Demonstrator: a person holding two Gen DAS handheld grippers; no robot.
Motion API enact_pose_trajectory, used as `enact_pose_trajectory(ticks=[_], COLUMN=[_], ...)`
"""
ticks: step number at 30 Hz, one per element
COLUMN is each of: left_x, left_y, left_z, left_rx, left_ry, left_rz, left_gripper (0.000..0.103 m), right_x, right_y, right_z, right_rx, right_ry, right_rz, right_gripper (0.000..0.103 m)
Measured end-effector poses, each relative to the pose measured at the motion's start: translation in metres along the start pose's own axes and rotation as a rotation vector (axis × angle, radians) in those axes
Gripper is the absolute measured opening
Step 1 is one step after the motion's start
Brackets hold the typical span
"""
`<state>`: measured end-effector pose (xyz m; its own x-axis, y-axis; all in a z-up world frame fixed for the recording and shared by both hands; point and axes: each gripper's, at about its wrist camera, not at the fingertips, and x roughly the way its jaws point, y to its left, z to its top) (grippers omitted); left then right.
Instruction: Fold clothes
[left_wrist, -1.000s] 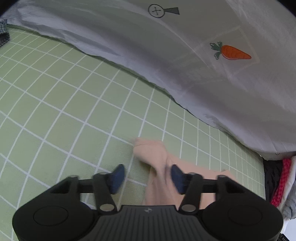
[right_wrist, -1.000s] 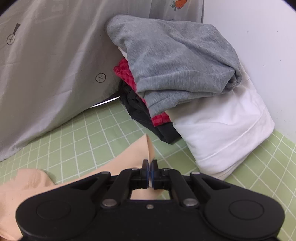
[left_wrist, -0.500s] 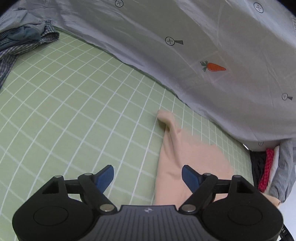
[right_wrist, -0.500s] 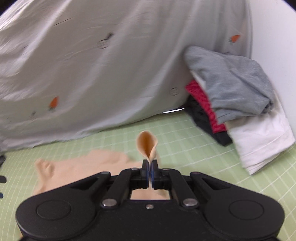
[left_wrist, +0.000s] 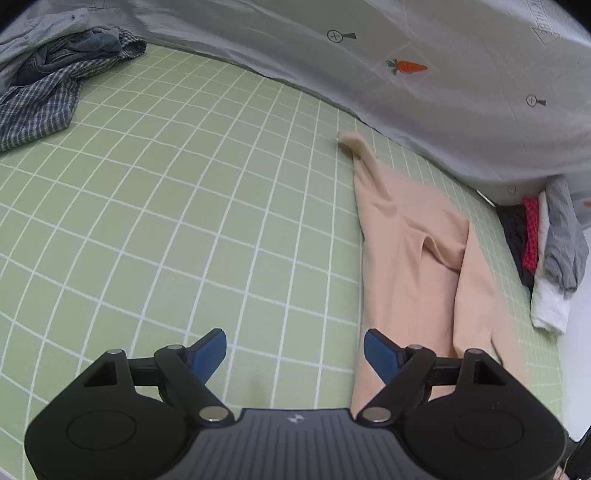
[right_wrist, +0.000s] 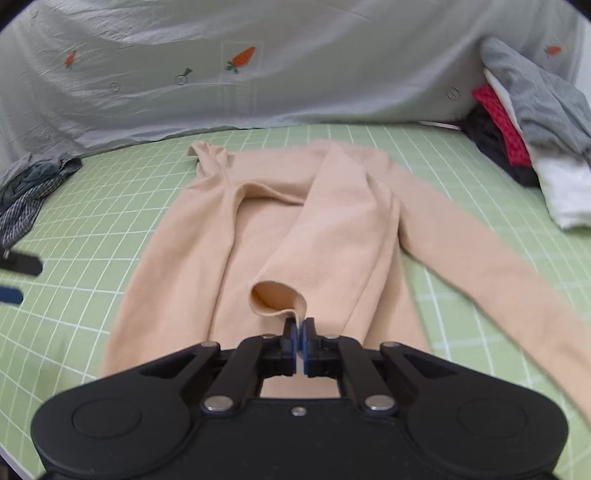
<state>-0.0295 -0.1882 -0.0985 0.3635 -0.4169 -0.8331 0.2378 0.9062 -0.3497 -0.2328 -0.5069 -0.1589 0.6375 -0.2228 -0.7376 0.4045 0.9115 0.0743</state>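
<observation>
change: a second ago the left gripper (left_wrist: 294, 350) was down low with its jaws around an edge of the peach top (right_wrist: 266, 236); now it's been pulled back and up, and nothing is between the jaws. Meanwhile the sleeve cuff (right_wrist: 279, 299) has been carried by the right gripper (right_wrist: 299, 332) from over near the clothes pile (right_wrist: 524, 122) across to the middle of the garment.

what that means: looks like one sleeve is being folded in over the body, so the fold is judged to be mid-way, not finished. The other sleeve (right_wrist: 491, 273) is seen stretched out flat toward the right, off the body.

where the top is: spread lengthwise on the green grid mat (left_wrist: 184, 206), collar end toward the grey carrot-print sheet (left_wrist: 443, 74), sleeve laid diagonally across the chest.

left gripper: jaws spread wide, nothing held or touched, hovering over bare mat just beside the top's left edge.

right gripper: jaws pressed together on the cuff's rim, the cuff opening is puffed open right above the pads.

other stuff: a checked shirt (left_wrist: 40, 107) is bunched at the far left, well apart from the top.
</observation>
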Motion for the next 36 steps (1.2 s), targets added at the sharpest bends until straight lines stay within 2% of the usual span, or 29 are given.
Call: enact_pose_trajectory(ticks=[2, 5, 7, 11, 12, 13, 14, 15, 16, 17, 20, 25, 28, 31, 34, 36], left_x=[-0.004, -0.008, -0.008, -0.006, -0.004, -0.003, -0.001, 0.001, 0.003, 0.004, 0.009, 0.031, 0.043, 0.054, 0.065, 0.072], left_y=[0.006, 0.015, 0.02, 0.014, 0.008, 0.002, -0.004, -0.01, -0.016, -0.023, -0.048, -0.099, -0.127, -0.15, -0.163, -0.171], left_z=[-0.004, -0.008, -0.009, -0.013, -0.014, -0.016, -0.018, -0.019, -0.021, -0.022, -0.033, -0.058, -0.071, -0.081, -0.083, -0.083], left_rx=[0.028, 0.045, 0.048, 0.068, 0.078, 0.088, 0.098, 0.108, 0.118, 0.128, 0.131, 0.157, 0.147, 0.158, 0.178, 0.193], left_ry=[0.008, 0.019, 0.029, 0.04, 0.036, 0.032, 0.027, 0.023, 0.019, 0.014, -0.005, 0.0, 0.005, 0.004, 0.007, 0.009], left_rz=[0.012, 0.007, 0.001, -0.005, -0.004, -0.003, -0.002, -0.001, 0.0, 0.001, 0.01, 0.025, 0.013, 0.02, 0.037, 0.049], left_gripper=[0.088, 0.089, 0.089, 0.089, 0.089, 0.089, 0.089, 0.089, 0.089, 0.089, 0.094, 0.095, 0.091, 0.08, 0.055, 0.027], right_x=[-0.005, -0.012, -0.018, -0.032, -0.037, -0.041, -0.043, -0.044, -0.044, -0.044, -0.036, -0.037, -0.032, -0.027, -0.026, -0.028], right_y=[0.003, 0.008, 0.012, 0.012, 0.009, 0.007, 0.004, -0.002, -0.009, -0.016, -0.045, -0.097, -0.138, -0.171, -0.192, -0.205], right_z=[-0.005, -0.009, -0.013, -0.019, -0.02, -0.022, -0.025, -0.027, -0.029, -0.031, -0.033, -0.028, -0.022, -0.022, -0.033, -0.041], right_rx=[0.048, 0.096, 0.122, 0.174, 0.182, 0.189, 0.192, 0.195, 0.198, 0.201, 0.205, 0.15, 0.172, 0.183, 0.192, 0.208], right_ry=[0.004, 0.003, 0.0, -0.005, -0.011, -0.018, -0.029, -0.035, -0.042, -0.048, 0.011, -0.02, -0.02, -0.001, 0.04, 0.061], right_rz=[-0.02, -0.054, -0.071, -0.119, -0.135, -0.152, -0.174, -0.19, -0.205, -0.221, -0.218, -0.212, -0.224, -0.237, -0.225, -0.217], right_gripper=[0.005, 0.011, 0.025, 0.041, 0.051, 0.065, 0.074, 0.092, 0.103, 0.103, 0.103, 0.103, 0.103, 0.103, 0.103, 0.103])
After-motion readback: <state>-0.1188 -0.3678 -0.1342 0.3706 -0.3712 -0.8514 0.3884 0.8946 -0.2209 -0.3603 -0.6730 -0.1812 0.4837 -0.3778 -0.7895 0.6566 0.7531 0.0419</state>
